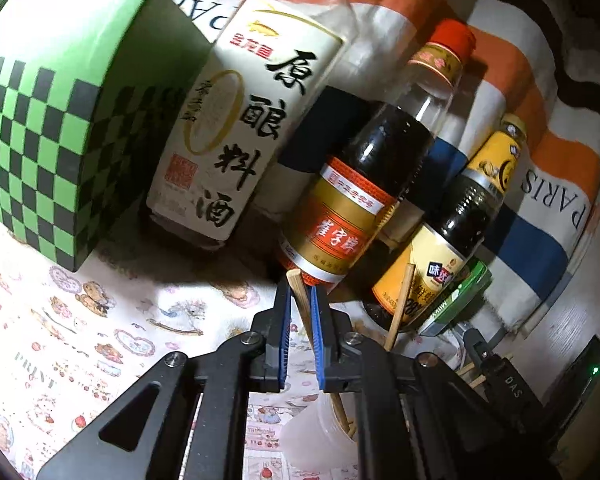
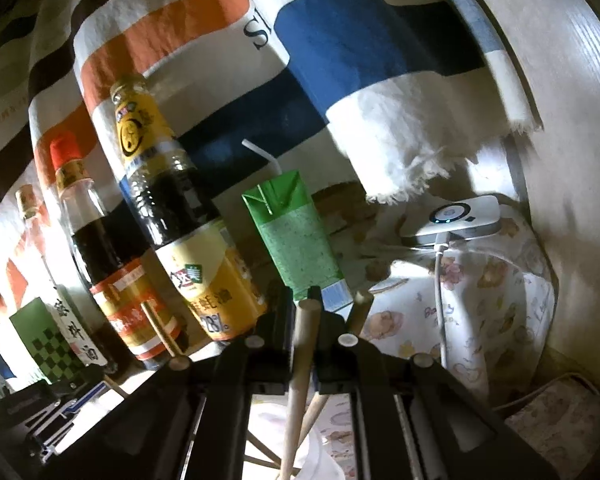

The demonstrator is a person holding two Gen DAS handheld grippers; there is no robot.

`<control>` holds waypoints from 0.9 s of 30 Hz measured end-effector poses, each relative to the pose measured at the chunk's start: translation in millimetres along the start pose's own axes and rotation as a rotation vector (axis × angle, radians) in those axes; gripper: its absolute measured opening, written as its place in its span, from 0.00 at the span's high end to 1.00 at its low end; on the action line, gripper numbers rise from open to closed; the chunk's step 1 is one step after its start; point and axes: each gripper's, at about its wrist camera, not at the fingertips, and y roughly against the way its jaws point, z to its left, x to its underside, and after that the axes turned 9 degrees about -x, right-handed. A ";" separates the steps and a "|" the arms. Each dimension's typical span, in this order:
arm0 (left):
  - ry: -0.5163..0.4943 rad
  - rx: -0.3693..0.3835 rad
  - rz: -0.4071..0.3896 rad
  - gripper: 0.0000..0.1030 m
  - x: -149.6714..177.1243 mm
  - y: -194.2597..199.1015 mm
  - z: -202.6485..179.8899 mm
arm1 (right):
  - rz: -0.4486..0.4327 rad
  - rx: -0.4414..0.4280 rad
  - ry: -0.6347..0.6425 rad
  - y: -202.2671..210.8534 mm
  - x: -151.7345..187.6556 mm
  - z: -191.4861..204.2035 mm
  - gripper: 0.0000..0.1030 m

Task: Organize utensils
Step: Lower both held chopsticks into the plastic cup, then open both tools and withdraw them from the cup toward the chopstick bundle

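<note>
Chopstick stands near upright, top tilted left, between left tongs.

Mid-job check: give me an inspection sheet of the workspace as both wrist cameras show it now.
Surface: cartoon-print tablecloth, lit in patches.
Job's things: wooden chopstick in the left tool; another wooden chopstick in the right tool; translucent plastic cup below holds more sticks.
Clutter: green checkered box, white-labelled cooking wine bottle, red-capped dark sauce bottle, yellow-labelled sauce bottle, green drink carton with straw.
Grippers: both shut on chopsticks.
Cables: white cable from a white device.
Surroundings: striped cloth hanging behind.
</note>
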 end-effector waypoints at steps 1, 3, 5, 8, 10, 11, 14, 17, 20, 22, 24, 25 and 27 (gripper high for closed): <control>-0.003 0.007 0.007 0.92 0.9 -1.0 -1.4 | 0.001 0.003 0.004 -0.7 0.2 0.4 0.93; -0.010 0.015 0.024 0.92 3.2 -4.0 -3.8 | 0.005 0.008 0.007 -2.2 -0.8 0.7 0.93; -0.027 0.006 0.026 0.92 5.7 -5.9 -6.6 | 0.012 0.009 0.008 -3.3 -0.5 0.9 0.93; -0.051 0.002 0.032 0.92 8.9 -7.5 -10.7 | 0.035 0.008 0.012 -6.5 0.3 1.4 0.89; -0.051 0.020 0.030 0.89 10.2 -6.6 -12.8 | 0.041 0.023 0.034 -7.2 1.7 5.8 0.78; -0.047 0.028 0.029 0.79 10.2 -5.2 -14.2 | 0.039 0.033 0.044 -6.0 2.3 8.1 0.61; -0.047 0.021 -0.002 0.67 9.5 4.4 -20.6 | -0.010 0.057 0.077 3.6 1.2 16.8 0.33; -0.099 0.010 -0.053 0.58 6.5 16.3 -30.1 | -0.006 0.006 0.090 9.7 -5.6 21.9 0.33; -0.108 -0.001 -0.101 0.50 0.7 28.2 -32.5 | -0.021 -0.033 0.059 18.4 -14.3 20.8 0.32; -0.094 0.003 -0.120 0.46 -4.9 35.6 -31.2 | -0.019 -0.050 0.038 20.8 -19.5 17.9 0.32; -0.085 0.004 -0.139 0.42 -10.5 42.6 -30.3 | -0.025 -0.067 0.007 25.0 -25.6 12.9 0.30; -0.083 -0.002 -0.154 0.41 -13.5 47.3 -29.9 | -0.029 -0.072 -0.002 27.6 -28.3 10.7 0.29; -0.088 -0.020 -0.180 0.37 -18.1 55.6 -30.2 | -0.040 -0.072 -0.002 32.3 -32.9 12.6 0.29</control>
